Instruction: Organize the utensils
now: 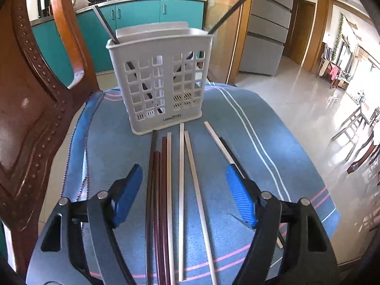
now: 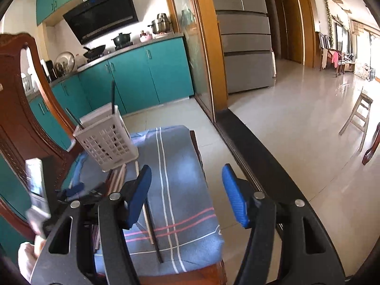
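Chopsticks (image 1: 181,190) lie on the cushion (image 1: 249,128) before the basket (image 1: 161,76): left gripper (image 1: 184,190) fingers, wide and empty, should close on one only; right gripper (image 2: 186,194) open, empty too

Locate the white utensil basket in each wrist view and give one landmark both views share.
Left wrist view: the white utensil basket stands upper centre, on the blue striped cushion, just beyond the loose chopsticks.
Right wrist view: the basket sits left of centre, tilted by the lens.
Shared landmark: the teal kitchen cabinets behind it.
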`<state>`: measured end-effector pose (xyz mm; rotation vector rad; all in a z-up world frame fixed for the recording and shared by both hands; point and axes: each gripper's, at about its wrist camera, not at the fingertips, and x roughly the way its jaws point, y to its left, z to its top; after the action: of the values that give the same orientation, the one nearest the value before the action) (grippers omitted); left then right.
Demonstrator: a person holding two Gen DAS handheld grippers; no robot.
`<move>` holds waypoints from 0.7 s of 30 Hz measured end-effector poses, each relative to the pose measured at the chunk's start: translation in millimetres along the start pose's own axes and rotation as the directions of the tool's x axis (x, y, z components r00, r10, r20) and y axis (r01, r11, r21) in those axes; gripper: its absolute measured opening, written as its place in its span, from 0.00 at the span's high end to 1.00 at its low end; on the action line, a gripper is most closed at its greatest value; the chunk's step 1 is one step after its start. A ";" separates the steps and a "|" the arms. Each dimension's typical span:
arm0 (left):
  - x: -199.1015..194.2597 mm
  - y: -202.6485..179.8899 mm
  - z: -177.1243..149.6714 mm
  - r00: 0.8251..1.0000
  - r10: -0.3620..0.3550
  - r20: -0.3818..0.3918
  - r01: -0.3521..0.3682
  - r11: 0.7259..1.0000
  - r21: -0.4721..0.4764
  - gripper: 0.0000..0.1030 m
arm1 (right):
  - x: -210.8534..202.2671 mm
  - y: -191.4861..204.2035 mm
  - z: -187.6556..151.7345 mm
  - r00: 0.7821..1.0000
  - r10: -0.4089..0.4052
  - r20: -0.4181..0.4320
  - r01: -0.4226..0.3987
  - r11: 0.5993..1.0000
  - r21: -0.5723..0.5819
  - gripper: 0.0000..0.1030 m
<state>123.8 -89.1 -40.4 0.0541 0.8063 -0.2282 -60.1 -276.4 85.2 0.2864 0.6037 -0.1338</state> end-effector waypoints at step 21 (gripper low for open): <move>-14.8 26.5 -16.4 0.997 0.078 0.002 -0.077 0.997 -0.030 0.26 | 92.6 80.8 9.5 0.970 -0.050 -0.237 -0.036 0.938 -0.344 0.36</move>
<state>108.2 -58.4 -42.1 0.0572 0.8031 -0.1430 37.4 -206.2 57.5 -0.0440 0.8590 0.0035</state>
